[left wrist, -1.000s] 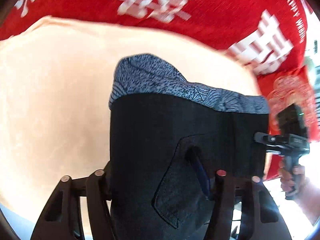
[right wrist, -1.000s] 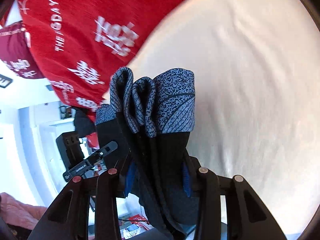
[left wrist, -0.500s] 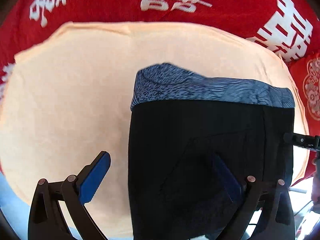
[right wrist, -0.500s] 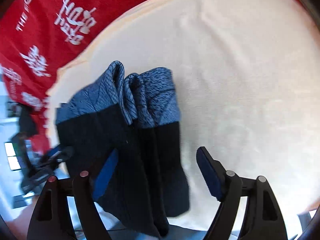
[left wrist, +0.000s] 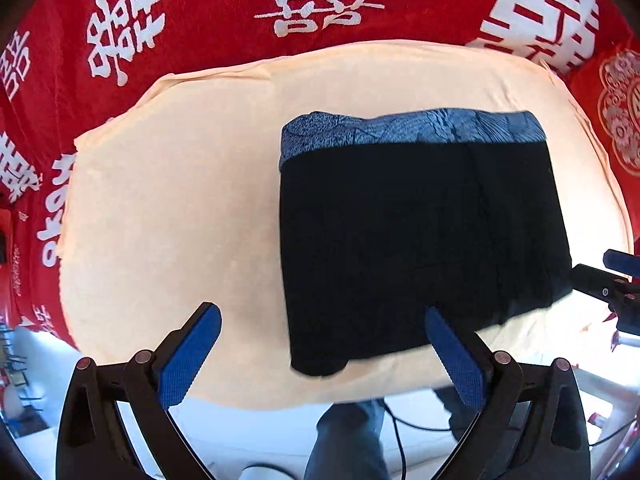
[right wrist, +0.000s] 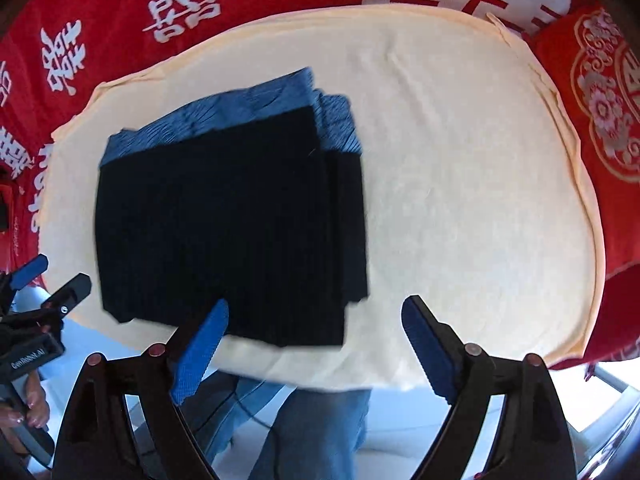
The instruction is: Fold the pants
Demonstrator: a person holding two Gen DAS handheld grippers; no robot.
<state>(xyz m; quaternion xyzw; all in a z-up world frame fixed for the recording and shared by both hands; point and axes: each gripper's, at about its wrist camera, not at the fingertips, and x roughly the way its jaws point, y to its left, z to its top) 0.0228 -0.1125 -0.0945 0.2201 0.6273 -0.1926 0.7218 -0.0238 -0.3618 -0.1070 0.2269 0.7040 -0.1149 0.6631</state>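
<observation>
one folded pants point(left wrist: 420, 236) on one cloth point(left wrist: 172, 208) — left tool point(left wrist: 322, 350) spread, right tool point(right wrist: 316, 344) opening, both empty.

Backdrop: red cloth point(left wrist: 200, 8) with white characters, cream sheet point(left wrist: 180, 200) over it.
Pale floor point(right wrist: 400, 440) below, bright daylight.

Non-task stuff: pale peach towel point(left wrist: 168, 208) spread flat on the desk, edges slightly wavy, a few shallow wrinkles toward its right side in the right wrist view. Under and around it, red cloth point(left wrist: 200, 12) with large white characters. Red cushion point(right wrist: 600, 112) with silver floral print at the right, just beside the towel edge. Person's blue jeans point(right wrist: 316, 432) at the near edge. Dark cable point(left wrist: 400, 424) on the white floor.
</observation>
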